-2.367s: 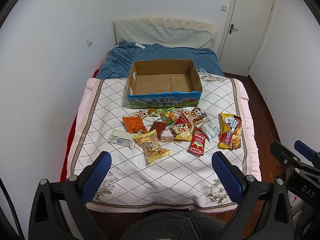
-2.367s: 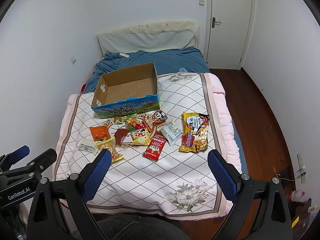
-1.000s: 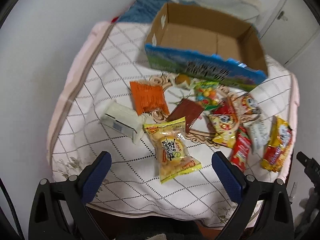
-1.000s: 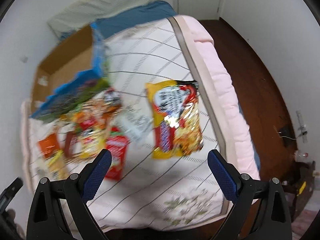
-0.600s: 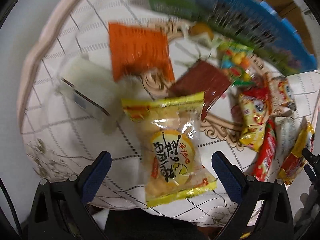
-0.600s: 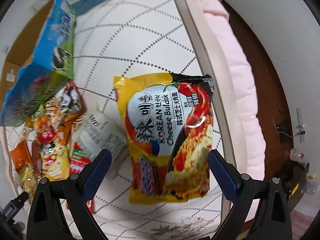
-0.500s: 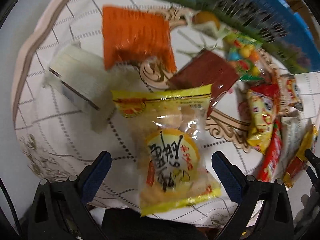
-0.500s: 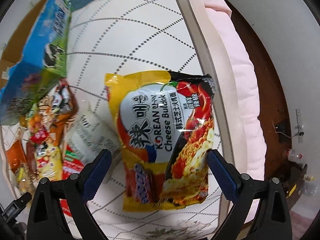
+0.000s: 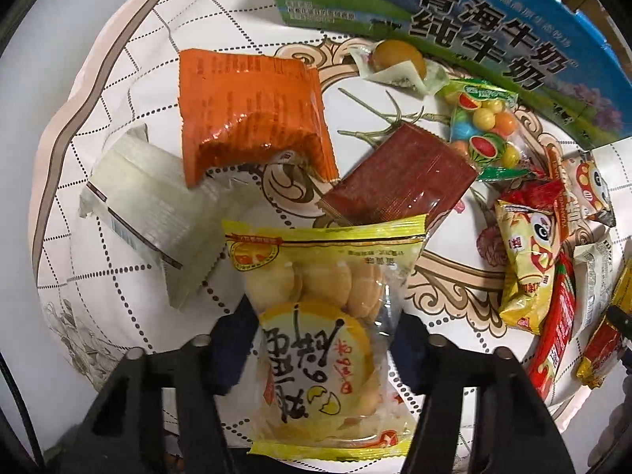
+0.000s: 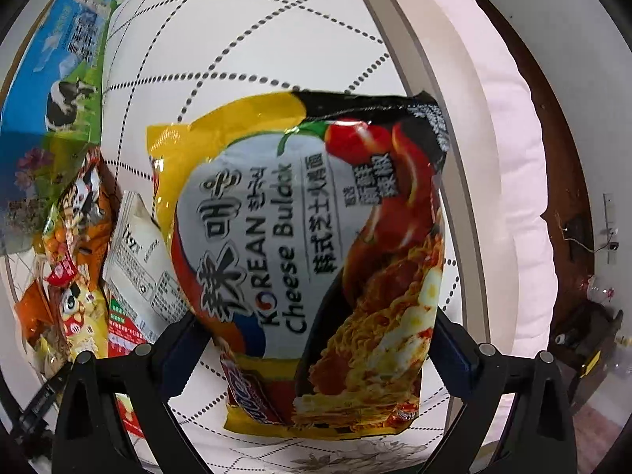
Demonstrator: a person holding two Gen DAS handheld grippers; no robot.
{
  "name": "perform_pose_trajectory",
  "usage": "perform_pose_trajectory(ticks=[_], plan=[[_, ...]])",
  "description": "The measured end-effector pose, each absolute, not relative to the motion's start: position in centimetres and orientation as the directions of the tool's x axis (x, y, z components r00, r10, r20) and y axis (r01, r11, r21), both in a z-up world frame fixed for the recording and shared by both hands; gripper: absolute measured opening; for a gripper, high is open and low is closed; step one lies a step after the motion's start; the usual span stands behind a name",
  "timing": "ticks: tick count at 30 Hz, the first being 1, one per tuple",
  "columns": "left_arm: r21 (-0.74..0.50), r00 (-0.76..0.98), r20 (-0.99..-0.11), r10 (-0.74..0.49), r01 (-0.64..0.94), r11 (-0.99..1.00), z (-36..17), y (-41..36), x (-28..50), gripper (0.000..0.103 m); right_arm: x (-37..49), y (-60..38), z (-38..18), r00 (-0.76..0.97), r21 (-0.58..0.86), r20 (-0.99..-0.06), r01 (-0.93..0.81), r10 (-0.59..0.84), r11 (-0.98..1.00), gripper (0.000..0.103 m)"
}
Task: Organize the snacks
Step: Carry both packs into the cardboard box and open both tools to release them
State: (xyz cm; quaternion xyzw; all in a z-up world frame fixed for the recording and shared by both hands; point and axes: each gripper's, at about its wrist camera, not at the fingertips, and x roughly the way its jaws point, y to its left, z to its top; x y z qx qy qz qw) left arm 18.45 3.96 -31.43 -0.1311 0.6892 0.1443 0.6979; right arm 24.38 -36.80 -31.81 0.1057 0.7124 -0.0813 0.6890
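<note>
Left hand-held gripper [image 9: 322,349] pointed down over the quilted bed cover [image 9: 118,91], jaws just drawn in against the sides of a yellow biscuit packet [image 9: 324,335]. Beyond it, an orange packet [image 9: 249,110], a brown sachet [image 9: 399,181] and a silvery wrapper [image 9: 146,201]. Farther back, a blue milk carton box [image 9: 454,12] beside a candy bag [image 9: 486,126].

Both wrist views are aimed straight down at the bed [image 9: 130,63], close in. The milk carton box [image 9: 454,12] and the panda snack packs [image 10: 81,308] are shared: right side of the left view, left side of the right view.
</note>
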Motion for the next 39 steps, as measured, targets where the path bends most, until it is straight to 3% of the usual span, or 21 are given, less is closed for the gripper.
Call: perform_pose_trajectory(ticks=[4,11,20,30,39], plan=[[0.019,0.021,-0.999,0.029,-0.377,0.926,-30.9,4.1,18.3,0.049,23.3,-35.9,-30.8,-0.011,0.04,-0.999,0.248,0.044,0.968,0.09],[0.049,0.05,-0.996,0.071,-0.35,0.936,-29.3,2.7,14.8,0.047,19.7,-34.1,-28.2,0.013,0.124,-0.992,0.226,0.124,0.966,0.088],[0.016,0.191,-0.979,0.075,-0.296,0.955,-21.8,2.0,13.8,0.046,16.9,-29.0,-21.6,0.078,0.302,-0.952,0.11,0.295,0.947,0.088],[-0.086,0.354,-0.935,-0.024,-0.159,0.984,-12.7,4.3,25.4,0.046,22.0,-21.8,-11.6,0.183,0.403,-0.898,-0.029,0.401,0.915,0.088],[-0.098,0.285,-0.957,-0.057,-0.132,0.986,-14.6,9.2,39.7,0.047,33.4,-14.2,-10.8,0.21,0.319,-0.924,-0.042,0.321,0.947,0.088]])
